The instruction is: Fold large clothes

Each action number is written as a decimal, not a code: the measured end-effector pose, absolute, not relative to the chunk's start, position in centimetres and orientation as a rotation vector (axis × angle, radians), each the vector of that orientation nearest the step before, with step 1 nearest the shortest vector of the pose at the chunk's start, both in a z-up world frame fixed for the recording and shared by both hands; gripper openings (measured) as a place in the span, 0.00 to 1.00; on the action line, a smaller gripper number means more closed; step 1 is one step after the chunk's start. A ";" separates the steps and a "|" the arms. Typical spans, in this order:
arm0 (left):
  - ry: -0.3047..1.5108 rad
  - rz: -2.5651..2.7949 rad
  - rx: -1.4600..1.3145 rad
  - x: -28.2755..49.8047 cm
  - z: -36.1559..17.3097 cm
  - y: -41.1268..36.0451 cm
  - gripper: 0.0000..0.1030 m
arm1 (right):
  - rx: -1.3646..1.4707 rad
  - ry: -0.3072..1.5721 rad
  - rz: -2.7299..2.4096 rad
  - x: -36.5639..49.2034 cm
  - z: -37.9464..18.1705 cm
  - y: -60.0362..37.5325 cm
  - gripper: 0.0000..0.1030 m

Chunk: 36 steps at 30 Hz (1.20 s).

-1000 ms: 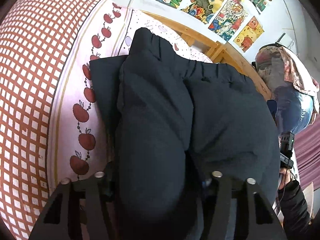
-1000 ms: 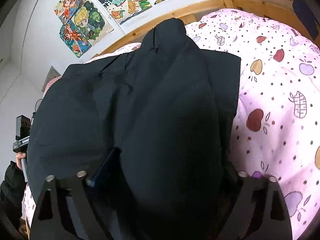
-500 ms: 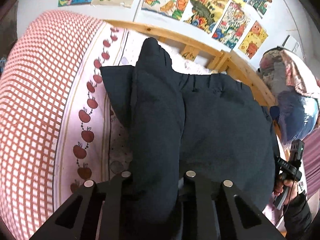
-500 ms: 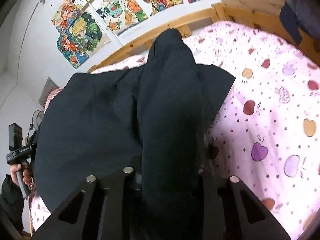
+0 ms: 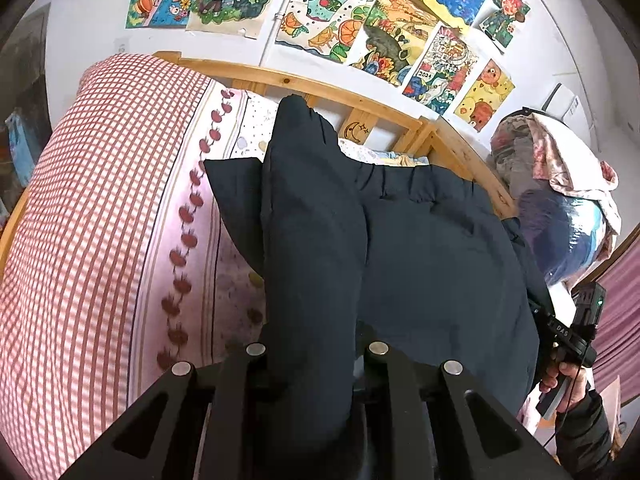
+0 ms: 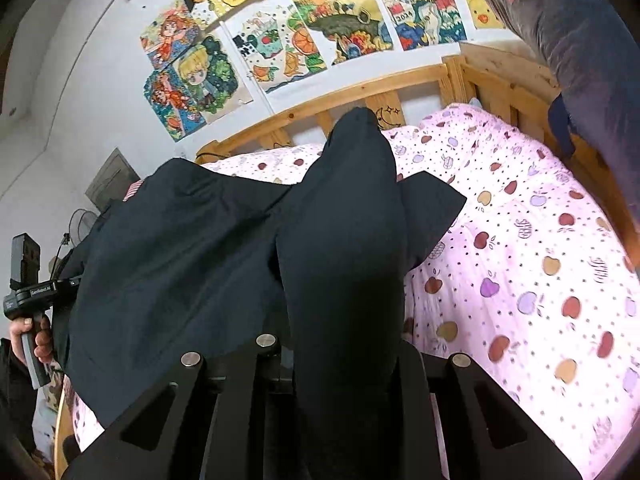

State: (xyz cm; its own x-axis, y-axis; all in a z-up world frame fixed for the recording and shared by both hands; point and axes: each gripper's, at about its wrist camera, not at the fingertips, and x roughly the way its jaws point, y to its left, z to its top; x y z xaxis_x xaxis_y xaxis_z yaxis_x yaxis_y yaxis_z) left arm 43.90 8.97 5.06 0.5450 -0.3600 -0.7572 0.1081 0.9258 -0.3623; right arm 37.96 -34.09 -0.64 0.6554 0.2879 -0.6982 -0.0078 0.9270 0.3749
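Trousers (image 5: 420,248) (dark) clamped by both grippers, left (image 5: 316,354) and right (image 6: 340,346), over an apple-print bedspread (image 6: 520,280).

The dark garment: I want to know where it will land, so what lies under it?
Under the dark garment the pink apple-print bedding shows around its edges. Whatever lies directly beneath its middle is covered.

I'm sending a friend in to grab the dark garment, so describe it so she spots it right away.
On the wooden-railed bed under the wall drawings lies a pink apple-print sheet. The dark navy garment spread across it is the only plain, unpatterned cloth there.
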 end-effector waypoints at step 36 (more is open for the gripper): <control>0.972 -0.233 -0.232 35.8 1.6 12.1 0.21 | 0.251 0.888 0.103 29.2 0.0 -29.5 0.20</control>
State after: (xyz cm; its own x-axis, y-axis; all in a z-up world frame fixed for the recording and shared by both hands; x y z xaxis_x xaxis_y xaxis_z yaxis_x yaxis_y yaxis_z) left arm 35.83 12.11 1.56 0.5428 -0.2975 -0.7854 0.0912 0.9505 -0.2970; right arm 29.25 -29.51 -0.02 0.6286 0.1928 -0.7535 0.0144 0.9657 0.2591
